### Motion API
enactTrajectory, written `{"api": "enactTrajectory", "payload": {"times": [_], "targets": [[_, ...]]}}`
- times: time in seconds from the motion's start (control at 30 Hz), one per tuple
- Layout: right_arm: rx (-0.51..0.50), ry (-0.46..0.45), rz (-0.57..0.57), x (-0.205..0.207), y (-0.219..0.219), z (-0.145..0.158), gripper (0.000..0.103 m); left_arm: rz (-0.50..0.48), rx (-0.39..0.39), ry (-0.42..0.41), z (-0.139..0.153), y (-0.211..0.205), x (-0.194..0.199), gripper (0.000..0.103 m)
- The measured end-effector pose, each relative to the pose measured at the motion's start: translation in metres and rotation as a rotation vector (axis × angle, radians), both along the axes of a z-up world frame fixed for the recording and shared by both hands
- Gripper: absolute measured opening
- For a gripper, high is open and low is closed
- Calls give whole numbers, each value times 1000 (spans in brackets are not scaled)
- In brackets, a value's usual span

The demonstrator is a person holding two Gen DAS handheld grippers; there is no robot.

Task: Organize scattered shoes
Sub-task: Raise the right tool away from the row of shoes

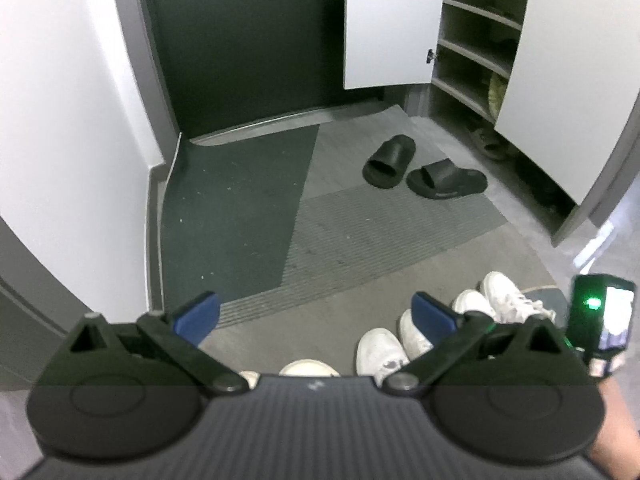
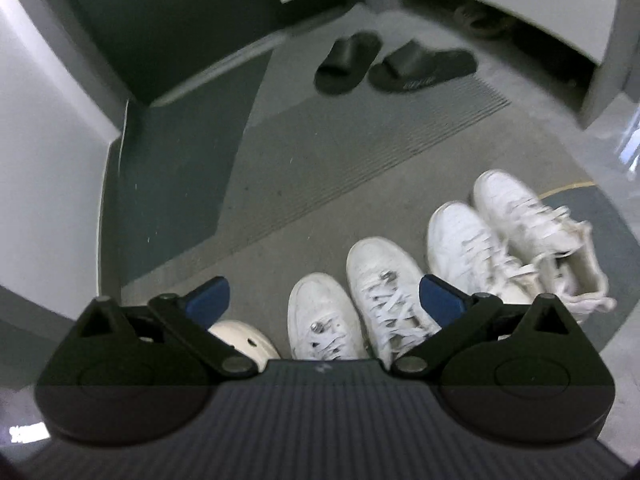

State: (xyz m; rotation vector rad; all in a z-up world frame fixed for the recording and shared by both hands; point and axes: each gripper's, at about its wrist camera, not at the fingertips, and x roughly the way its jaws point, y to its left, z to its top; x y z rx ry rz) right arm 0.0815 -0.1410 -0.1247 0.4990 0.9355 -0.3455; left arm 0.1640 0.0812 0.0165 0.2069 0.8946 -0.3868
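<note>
Two pairs of white sneakers stand side by side on the grey floor: a low pair (image 2: 360, 300) and a high-top pair (image 2: 504, 240). A cream clog (image 2: 240, 340) peeks out left of them. Farther off, two black slides (image 2: 392, 64) lie on the mat. My right gripper (image 2: 324, 300) hangs above the low sneakers, blue pads wide apart and nothing between them. My left gripper (image 1: 316, 318) is open too and holds nothing; the same sneakers (image 1: 404, 340) and the slides (image 1: 424, 172) show beyond it. The other gripper (image 1: 600, 320) shows at the left wrist view's right edge.
An open shoe cabinet (image 1: 476, 40) with white doors and grey shelves stands at the back right, with dark shoes on its lower shelves. A dark door (image 1: 248, 40) fills the back. A ribbed grey mat (image 1: 380, 232) covers the middle floor. A white wall (image 1: 60, 120) bounds the left.
</note>
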Motion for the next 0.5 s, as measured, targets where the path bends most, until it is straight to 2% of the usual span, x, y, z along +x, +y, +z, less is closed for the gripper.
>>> {"api": "enactTrajectory", "payload": {"times": [0.17, 0.27, 0.5], "targets": [[20, -53, -44, -14, -6, 17, 103, 0, -4, 5, -1, -2, 3, 103], [-32, -90, -21, -14, -2, 30, 103, -19, 14, 2, -6, -7, 1, 103], [-64, -139, 16, -19, -1, 71, 103, -66, 53, -36, -14, -19, -6, 103]]}}
